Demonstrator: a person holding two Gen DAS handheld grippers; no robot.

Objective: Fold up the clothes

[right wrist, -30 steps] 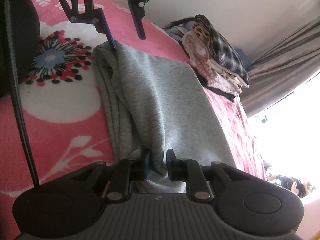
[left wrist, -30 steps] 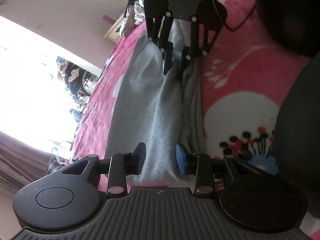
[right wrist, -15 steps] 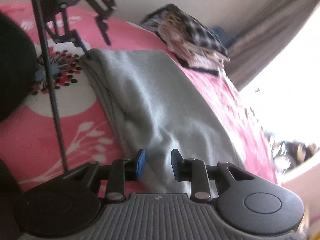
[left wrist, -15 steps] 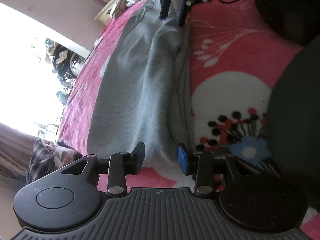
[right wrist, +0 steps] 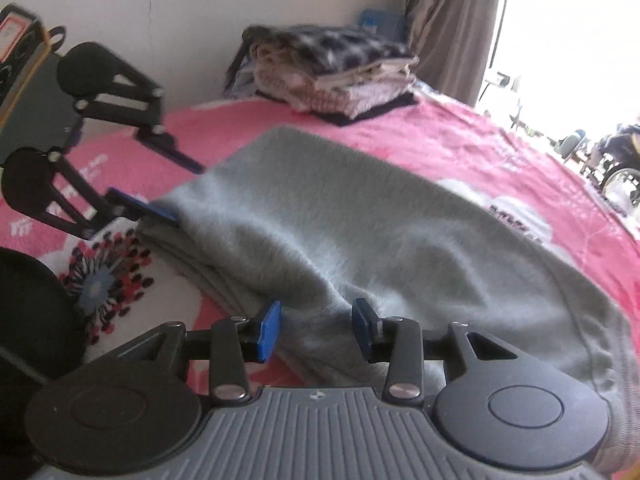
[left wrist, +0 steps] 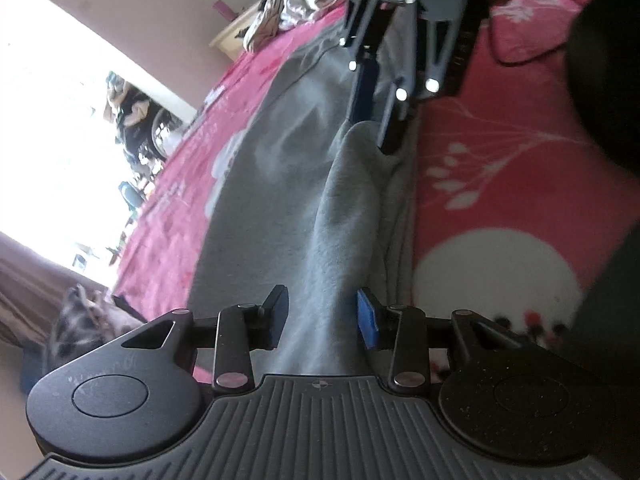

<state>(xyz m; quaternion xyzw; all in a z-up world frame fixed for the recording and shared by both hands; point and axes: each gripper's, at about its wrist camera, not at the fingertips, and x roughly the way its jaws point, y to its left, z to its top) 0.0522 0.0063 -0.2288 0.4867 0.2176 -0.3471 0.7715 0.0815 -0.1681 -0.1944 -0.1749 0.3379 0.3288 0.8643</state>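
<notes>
A grey garment (right wrist: 360, 220) lies folded lengthwise on the pink floral bedspread (right wrist: 460, 144). At its near end my right gripper (right wrist: 316, 330) has its jaws opening, and a raised ridge of grey cloth sits loose between the blue pads. At the garment's far left corner is my left gripper (right wrist: 180, 190), fingers apart, with the lower finger at the cloth's edge. In the left wrist view the garment (left wrist: 280, 184) runs between the left gripper's (left wrist: 322, 318) spread pads up to the right gripper (left wrist: 374, 132), which stands over a hump in the cloth.
A stack of folded clothes (right wrist: 332, 76) stands by the wall behind the garment, next to a curtain (right wrist: 452, 20) and a bright window. Loose clothes (left wrist: 296, 4) are piled at the other end. A person's dark clothing (left wrist: 600, 60) fills the right edge.
The right gripper's jaws have spread and let go of the grey fold, and the wrist has rolled and lifted a little. The left gripper has shifted along the cloth, still spread as before.
</notes>
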